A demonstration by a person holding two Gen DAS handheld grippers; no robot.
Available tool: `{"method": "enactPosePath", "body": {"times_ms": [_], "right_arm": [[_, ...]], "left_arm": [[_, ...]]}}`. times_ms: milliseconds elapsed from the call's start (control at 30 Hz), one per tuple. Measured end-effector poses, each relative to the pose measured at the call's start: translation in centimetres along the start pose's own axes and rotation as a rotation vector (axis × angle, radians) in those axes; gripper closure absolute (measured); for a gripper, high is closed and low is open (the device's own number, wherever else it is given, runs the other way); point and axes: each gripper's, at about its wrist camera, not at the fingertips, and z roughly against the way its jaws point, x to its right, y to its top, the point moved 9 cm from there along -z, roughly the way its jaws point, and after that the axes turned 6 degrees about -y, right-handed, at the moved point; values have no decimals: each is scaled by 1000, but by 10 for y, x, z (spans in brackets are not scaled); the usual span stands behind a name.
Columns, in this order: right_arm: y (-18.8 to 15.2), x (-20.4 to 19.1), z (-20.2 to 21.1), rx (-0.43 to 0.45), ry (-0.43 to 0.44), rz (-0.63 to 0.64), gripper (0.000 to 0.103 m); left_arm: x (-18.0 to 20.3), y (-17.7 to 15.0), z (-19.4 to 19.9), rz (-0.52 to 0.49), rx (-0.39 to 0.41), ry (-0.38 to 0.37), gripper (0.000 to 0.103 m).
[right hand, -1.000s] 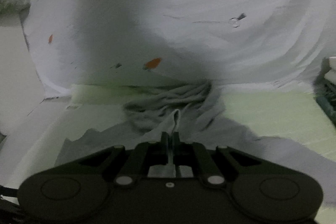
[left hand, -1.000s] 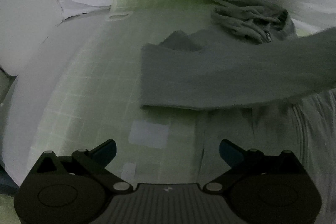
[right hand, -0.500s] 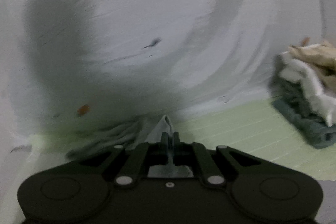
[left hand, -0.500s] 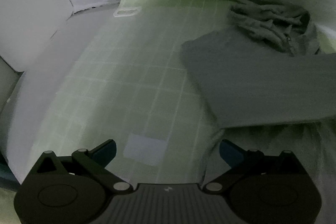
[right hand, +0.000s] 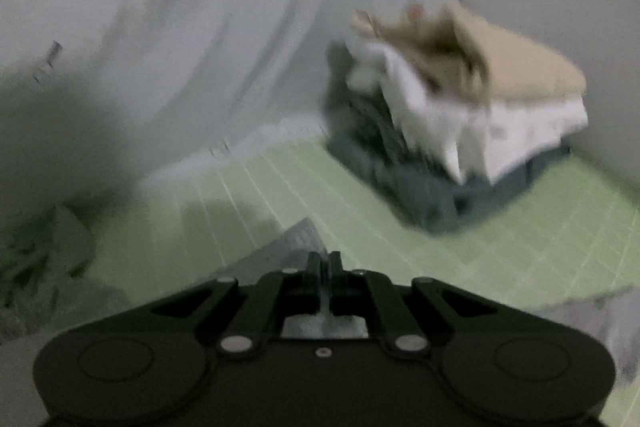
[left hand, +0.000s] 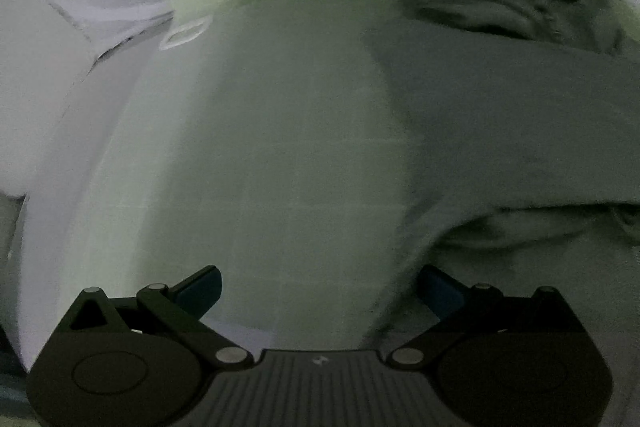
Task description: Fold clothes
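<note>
A grey hooded garment (left hand: 500,131) lies on the pale green checked sheet (left hand: 260,147), its sleeve stretched across the right half of the left wrist view and its hood (left hand: 492,3) bunched at the top right. My left gripper (left hand: 320,287) hangs open just above the sheet by the garment's left edge, nothing between its fingers. My right gripper (right hand: 324,263) is shut on a corner of the grey garment (right hand: 292,243), which sticks up past its fingertips.
A stack of folded clothes (right hand: 460,123), beige on white on dark grey, sits on the green sheet (right hand: 460,247) at the right. A white cloth with carrot prints (right hand: 200,27) hangs behind. A white pillow (left hand: 32,87) lies at the left.
My right gripper swung to the right with the grey cloth, so the folded stack came into view. My left gripper dropped closer to the sheet and the sleeve shifted right across its view.
</note>
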Motion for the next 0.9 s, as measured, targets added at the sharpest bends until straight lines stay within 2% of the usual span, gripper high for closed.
{"method": "enactPosePath", "body": {"times_ms": [67, 200, 333, 367, 400, 467, 533, 600, 733, 900], "right_arm": [[-11, 5, -10, -45, -5, -43, 100], [-28, 9, -23, -105, -15, -58, 99], [-41, 12, -28, -154, -42, -53, 96], [-45, 13, -27, -161, -50, -51, 83], [-47, 15, -27, -168, -59, -53, 55], [-51, 17, -25, -173, -56, -77, 35], [-56, 13, -23, -180, -27, -82, 26], [-61, 5, -22, -178, -1, -50, 0], [-72, -13, -22, -187, 55, 8, 0], [-79, -24, -24, -190, 54, 36, 0]], "left_arm": [[-12, -2, -4, 43, -12, 12, 0], [-25, -4, -6, 98, -22, -30, 0], [-18, 1, 4, 72, 17, -53, 0], [-16, 3, 7, 75, 29, -67, 0], [-15, 6, 11, 85, 47, -86, 0], [-10, 13, 17, 122, 86, -142, 0], [-4, 20, 20, 141, 108, -208, 0], [5, 25, 20, 132, 115, -267, 0], [27, 30, 10, 56, 80, -304, 0], [44, 30, -1, 15, 54, -333, 0]]}}
